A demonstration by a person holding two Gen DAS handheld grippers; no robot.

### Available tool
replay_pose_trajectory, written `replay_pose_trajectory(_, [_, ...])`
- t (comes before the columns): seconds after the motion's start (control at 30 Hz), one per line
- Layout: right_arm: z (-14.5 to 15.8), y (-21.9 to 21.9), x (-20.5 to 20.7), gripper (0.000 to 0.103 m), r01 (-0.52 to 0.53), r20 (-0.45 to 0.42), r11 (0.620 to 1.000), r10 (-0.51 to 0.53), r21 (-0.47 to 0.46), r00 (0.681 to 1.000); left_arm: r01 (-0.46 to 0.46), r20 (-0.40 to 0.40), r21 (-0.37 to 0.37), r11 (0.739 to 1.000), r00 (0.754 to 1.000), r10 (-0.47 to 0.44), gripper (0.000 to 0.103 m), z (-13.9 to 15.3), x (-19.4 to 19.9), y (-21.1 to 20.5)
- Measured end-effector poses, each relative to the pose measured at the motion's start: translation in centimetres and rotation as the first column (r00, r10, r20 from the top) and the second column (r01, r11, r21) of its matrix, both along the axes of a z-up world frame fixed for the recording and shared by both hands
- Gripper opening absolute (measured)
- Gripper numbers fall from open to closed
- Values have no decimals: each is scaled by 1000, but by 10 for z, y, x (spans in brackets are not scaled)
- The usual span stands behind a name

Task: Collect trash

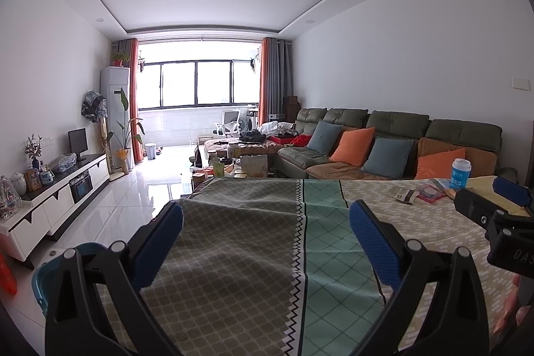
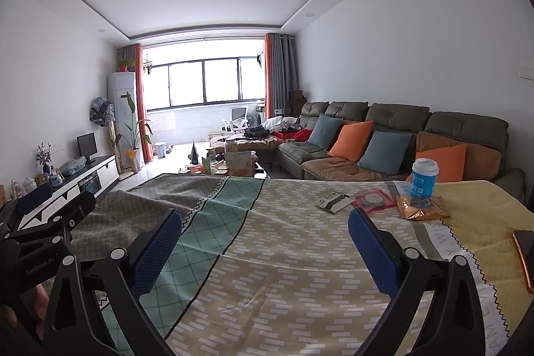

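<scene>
The left gripper (image 1: pixel 266 219) is held wide open and empty above the table (image 2: pixel 300 272). The right gripper (image 2: pixel 265 227) is likewise wide and empty. The wrappers (image 2: pixel 335 201) and cup (image 2: pixel 424 177) are located ahead-right, near the far right edge, nearer the right gripper.

Three wrappers (image 2: pixel 333 201), one cup (image 2: pixel 424 177), one phone (image 2: pixel 525 252).

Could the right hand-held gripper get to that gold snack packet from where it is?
Probably yes: the right hand-held gripper is open, and only bare tablecloth lies between it and the gold snack packet.
</scene>
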State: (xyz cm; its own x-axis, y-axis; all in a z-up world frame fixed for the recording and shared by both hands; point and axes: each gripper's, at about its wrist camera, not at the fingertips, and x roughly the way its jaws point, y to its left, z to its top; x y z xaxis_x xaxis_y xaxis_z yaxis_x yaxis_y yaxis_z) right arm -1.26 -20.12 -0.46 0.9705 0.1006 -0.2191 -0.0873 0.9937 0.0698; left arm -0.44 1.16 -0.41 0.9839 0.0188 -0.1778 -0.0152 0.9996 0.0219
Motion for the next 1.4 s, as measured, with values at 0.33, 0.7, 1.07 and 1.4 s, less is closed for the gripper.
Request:
replay_pose_trajectory(0.33, [0, 0, 0, 99, 0, 3, 1000, 0, 2, 1000, -1, -1, 1, 1000, 1000, 1, 100, 0, 0, 1])
replay_pose_trajectory(0.7, [0, -2, -1, 99, -4, 6, 1000, 4, 2, 1000, 0, 0, 1, 1000, 1000, 0, 100, -1, 0, 1])
replay_pose_trajectory(1.07, [1, -1, 0, 99, -4, 9, 1000, 4, 3, 1000, -5, 1, -1, 1000, 1000, 5, 100, 1, 0, 2])
replay_pose_trajectory(1.4, [3, 0, 1, 99, -5, 10, 1000, 5, 3, 1000, -7, 1, 0, 1000, 1000, 7, 100, 1, 0, 2])
